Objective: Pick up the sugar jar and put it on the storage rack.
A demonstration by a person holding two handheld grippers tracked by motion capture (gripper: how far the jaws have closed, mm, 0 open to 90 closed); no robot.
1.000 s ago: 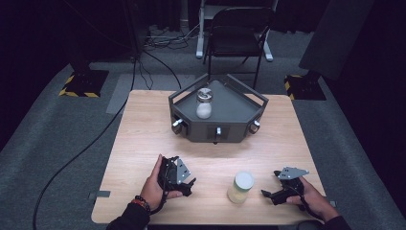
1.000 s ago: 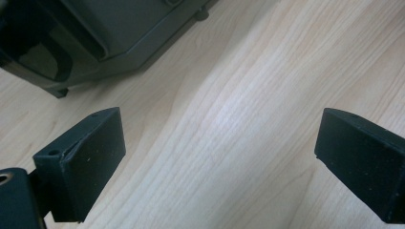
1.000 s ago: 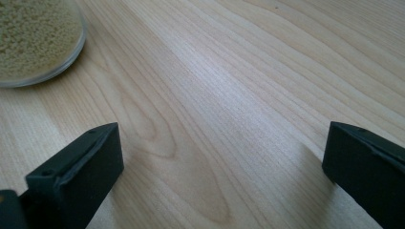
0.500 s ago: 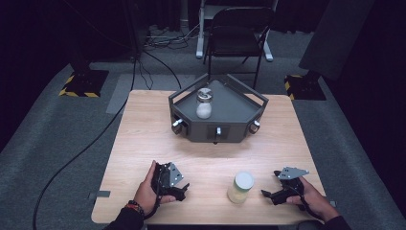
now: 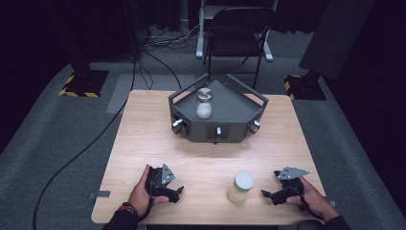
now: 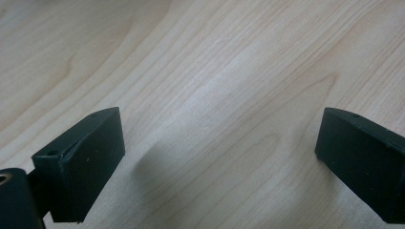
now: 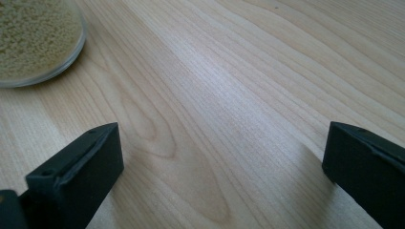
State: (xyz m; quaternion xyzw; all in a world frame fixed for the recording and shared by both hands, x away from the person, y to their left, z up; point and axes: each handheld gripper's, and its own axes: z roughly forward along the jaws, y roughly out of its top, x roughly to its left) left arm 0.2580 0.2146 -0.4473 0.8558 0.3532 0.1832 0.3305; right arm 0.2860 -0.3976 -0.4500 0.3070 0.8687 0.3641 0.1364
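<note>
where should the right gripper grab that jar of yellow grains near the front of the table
Grip the jar around its round side wall, below the white lid, with the jaws level. It stands upright on the table, so a sideways approach probably suits best. The right gripper lies just to its right, open, with bare wood between them, so come in from that side.

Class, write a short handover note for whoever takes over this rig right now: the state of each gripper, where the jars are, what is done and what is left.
Left gripper: open, holding nothing, low over the table near its front edge.
Right gripper: open, holding nothing, just right of the grain jar, not touching it.
Grain jar: upright on the table, lid on.
White jar: upright on the dark tray at the far side.
Done: nothing grasped yet.
Left: probably close the right gripper on the grain jar; where it goes is unclear.
</note>
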